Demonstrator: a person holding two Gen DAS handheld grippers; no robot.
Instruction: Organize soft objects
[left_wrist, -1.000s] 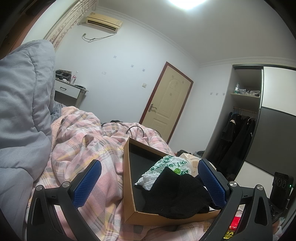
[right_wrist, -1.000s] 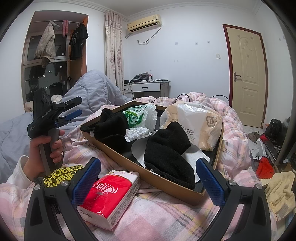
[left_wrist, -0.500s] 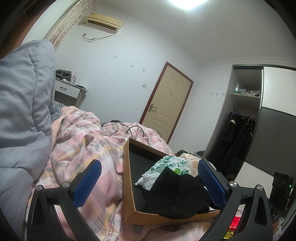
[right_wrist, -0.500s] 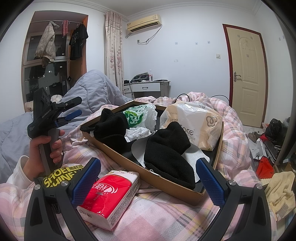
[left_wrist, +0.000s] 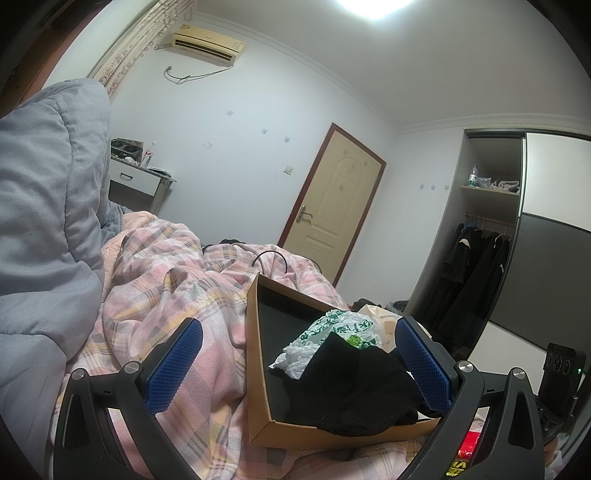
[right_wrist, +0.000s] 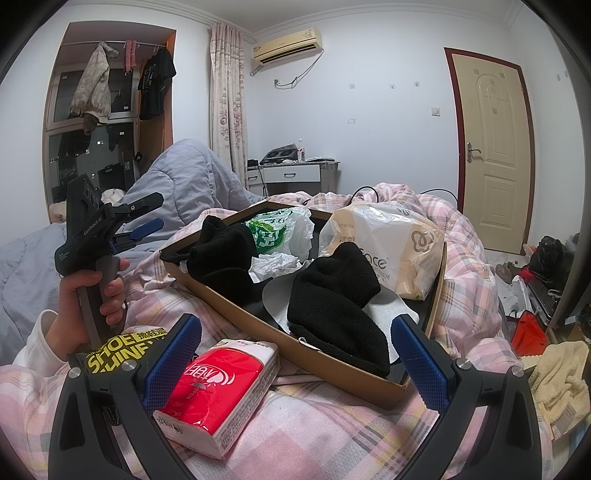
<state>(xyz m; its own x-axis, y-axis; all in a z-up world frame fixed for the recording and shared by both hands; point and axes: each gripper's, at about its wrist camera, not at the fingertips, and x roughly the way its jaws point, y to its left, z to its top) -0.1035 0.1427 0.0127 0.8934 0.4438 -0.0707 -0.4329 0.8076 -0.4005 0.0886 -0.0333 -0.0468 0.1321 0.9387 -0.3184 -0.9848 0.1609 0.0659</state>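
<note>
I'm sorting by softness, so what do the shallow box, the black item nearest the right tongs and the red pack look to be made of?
Shallow box: brown cardboard, matte, with a thin raw rim.
Black item: apparently knitted fabric, from its fuzzy texture and slumped shape; wool or synthetic cannot be told.
Red pack: glossy plastic film, judging by its sheen and wrinkles, probably over tissues.

The cardboard box (right_wrist: 332, 363) is plain brown card, matt, with a dark lining. In it lie two black knitted hats (right_wrist: 332, 306), coarse and fuzzy, beside a crinkled thin plastic bag (right_wrist: 284, 236) printed green and a glossy cream plastic tissue pack (right_wrist: 399, 251). The red tissue packet (right_wrist: 218, 391) has shiny film wrapping. The bedcover (left_wrist: 155, 280) is soft checked cloth. Each tool (right_wrist: 295, 362) has matt black plastic arms and blue dimpled rubbery pads (right_wrist: 171, 360).
</note>
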